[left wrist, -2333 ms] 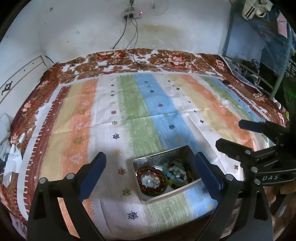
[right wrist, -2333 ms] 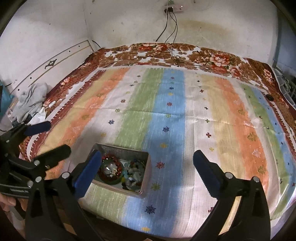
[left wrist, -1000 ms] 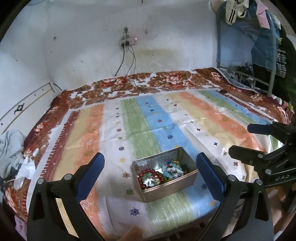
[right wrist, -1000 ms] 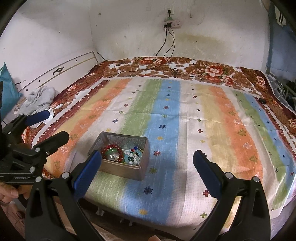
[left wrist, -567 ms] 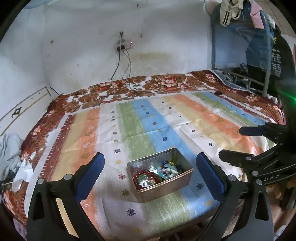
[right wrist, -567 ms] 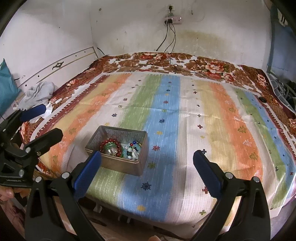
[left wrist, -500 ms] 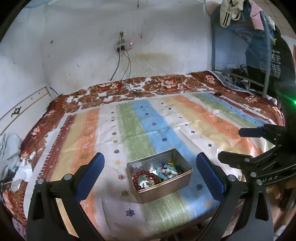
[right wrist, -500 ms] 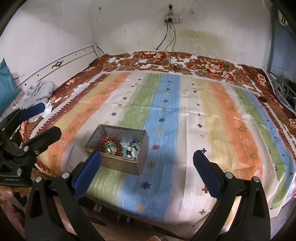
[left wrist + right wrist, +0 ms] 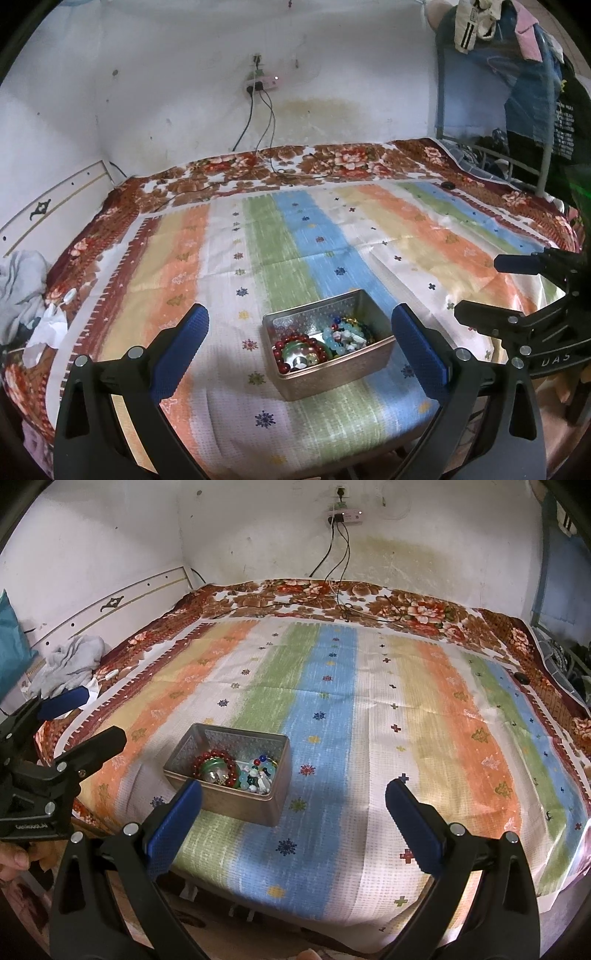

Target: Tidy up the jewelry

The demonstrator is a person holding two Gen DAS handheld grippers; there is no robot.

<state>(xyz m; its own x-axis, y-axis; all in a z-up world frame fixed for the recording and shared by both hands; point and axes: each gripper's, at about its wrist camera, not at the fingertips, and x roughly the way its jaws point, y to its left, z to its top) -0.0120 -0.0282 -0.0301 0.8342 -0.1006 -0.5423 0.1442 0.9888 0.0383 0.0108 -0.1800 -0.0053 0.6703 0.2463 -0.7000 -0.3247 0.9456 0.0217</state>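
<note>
Metal tin [image 9: 334, 360] sits on striped bed cover [image 9: 332, 236], near front edge, left of centre. All jewelry inside: red bead bracelet [image 9: 295, 349] around shiny round piece at tin's left end, pale mixed beads [image 9: 345, 336] heaped at right end. No pieces seen on cover.

Left gripper [image 9: 299, 341]: jaws spread wide, empty, held back from front edge.
Right gripper [image 9: 293, 808]: same.

Scene fits sorting ahead or jewelry already gathered. For any pick: descend vertically, pinch one strand, avoid tin wall.

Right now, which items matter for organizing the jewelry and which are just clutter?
Job:
metal tin
red bead bracelet
mixed loose beads

Lying about:
grey cloth
power strip and cables
hanging clothes
small black object
</note>
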